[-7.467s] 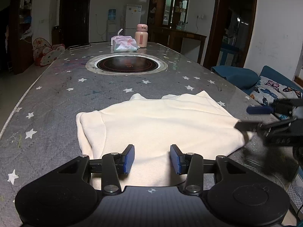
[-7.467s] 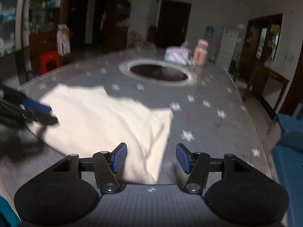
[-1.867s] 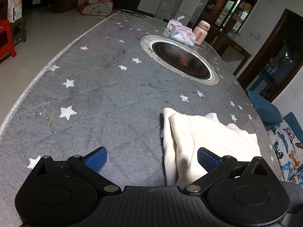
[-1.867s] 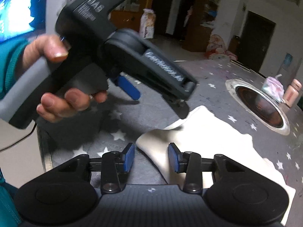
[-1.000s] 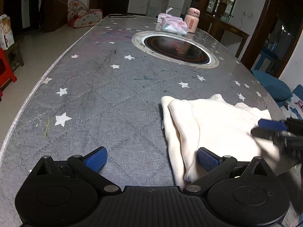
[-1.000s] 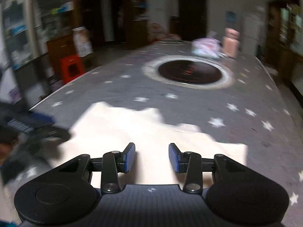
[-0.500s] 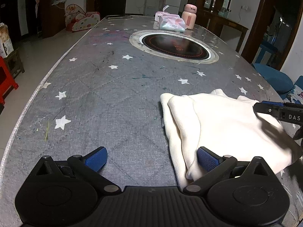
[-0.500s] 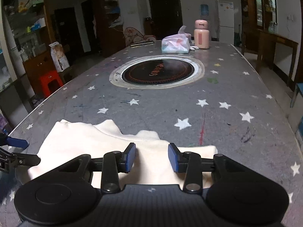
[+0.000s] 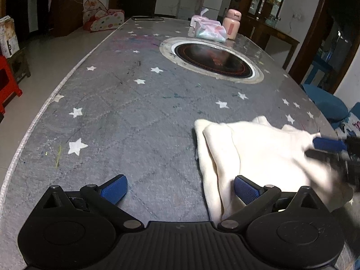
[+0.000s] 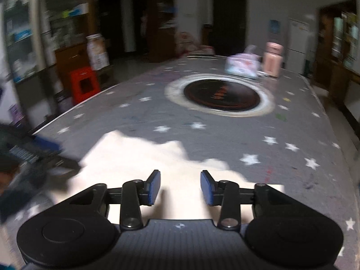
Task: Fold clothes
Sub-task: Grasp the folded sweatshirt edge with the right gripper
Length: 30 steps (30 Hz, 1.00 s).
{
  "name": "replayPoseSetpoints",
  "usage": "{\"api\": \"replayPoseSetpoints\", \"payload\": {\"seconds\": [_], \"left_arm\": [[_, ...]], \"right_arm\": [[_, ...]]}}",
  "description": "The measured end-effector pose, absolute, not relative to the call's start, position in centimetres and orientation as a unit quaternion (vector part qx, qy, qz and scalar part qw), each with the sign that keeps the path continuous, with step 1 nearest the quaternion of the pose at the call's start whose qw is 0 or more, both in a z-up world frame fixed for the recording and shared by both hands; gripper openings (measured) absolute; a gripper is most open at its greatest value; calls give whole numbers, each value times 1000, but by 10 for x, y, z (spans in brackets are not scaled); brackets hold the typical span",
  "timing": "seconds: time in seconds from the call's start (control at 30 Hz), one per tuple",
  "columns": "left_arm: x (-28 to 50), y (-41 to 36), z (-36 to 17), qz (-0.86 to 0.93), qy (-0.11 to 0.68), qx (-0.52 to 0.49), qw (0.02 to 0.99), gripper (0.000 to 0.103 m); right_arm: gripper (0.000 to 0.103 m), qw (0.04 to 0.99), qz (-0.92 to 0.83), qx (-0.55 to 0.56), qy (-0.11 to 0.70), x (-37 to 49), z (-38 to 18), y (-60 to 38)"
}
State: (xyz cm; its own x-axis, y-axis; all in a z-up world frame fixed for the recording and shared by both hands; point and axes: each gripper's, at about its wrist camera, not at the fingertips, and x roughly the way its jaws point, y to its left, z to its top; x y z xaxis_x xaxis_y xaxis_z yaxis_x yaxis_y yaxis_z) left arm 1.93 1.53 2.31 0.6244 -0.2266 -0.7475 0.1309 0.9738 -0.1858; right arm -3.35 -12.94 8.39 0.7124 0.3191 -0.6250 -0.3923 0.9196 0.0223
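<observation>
1. A cream garment (image 9: 258, 153), folded over on itself, lies flat on the grey star-printed surface (image 9: 135, 117) near its close edge. In the left wrist view it sits toward the right, with a doubled fold running along its left side.
2. The left hand-held gripper (image 9: 180, 187) hangs just over the surface with its jaws spread wide. Its right blue pad (image 9: 244, 190) is over the garment's near left corner and its left pad over bare surface; nothing is pinched between them.
3. The right hand-held gripper (image 10: 180, 187) hovers over the near edge of the garment (image 10: 157, 164). Its jaws stand at a middling gap and are opening, with cloth below them but none clamped between the pads.
4. In the left wrist view the right hand-held gripper (image 9: 330, 148) shows blurred at the garment's right edge; whether it touches the cloth cannot be told.
5. Farther along the surface is a round inset cooktop (image 9: 213, 56). Beyond it stand a pink tissue pack (image 9: 210, 30) and, just beside that, a pink bottle (image 9: 232, 23).
6. A red stool (image 10: 84, 83) stands on the floor off the surface's left side.
</observation>
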Motion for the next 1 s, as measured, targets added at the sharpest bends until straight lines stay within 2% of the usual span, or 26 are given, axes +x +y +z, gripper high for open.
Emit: {"api": "replayPoseSetpoints", "payload": {"seconds": [0.37,0.7,0.8,0.9,1.0], "left_arm": [[20,30,29,-99,426,-114,892,102],[21,30,25,-115,444,-167,873,98],[21,31,25,-116,445,-186,868,98],[23,35,25,-115,448,-218,859,98],[25,37,24,-116,453,-245,849,98]], "right_arm": [[50,869,348,-167,310,-86,82,-33],[48,861,339,-251,286,-100,66,6],[38,862,330,-260,284,-101,64,12],[14,866,329,-247,283,-102,67,10],[9,873,332,-214,287,-98,75,4]]}}
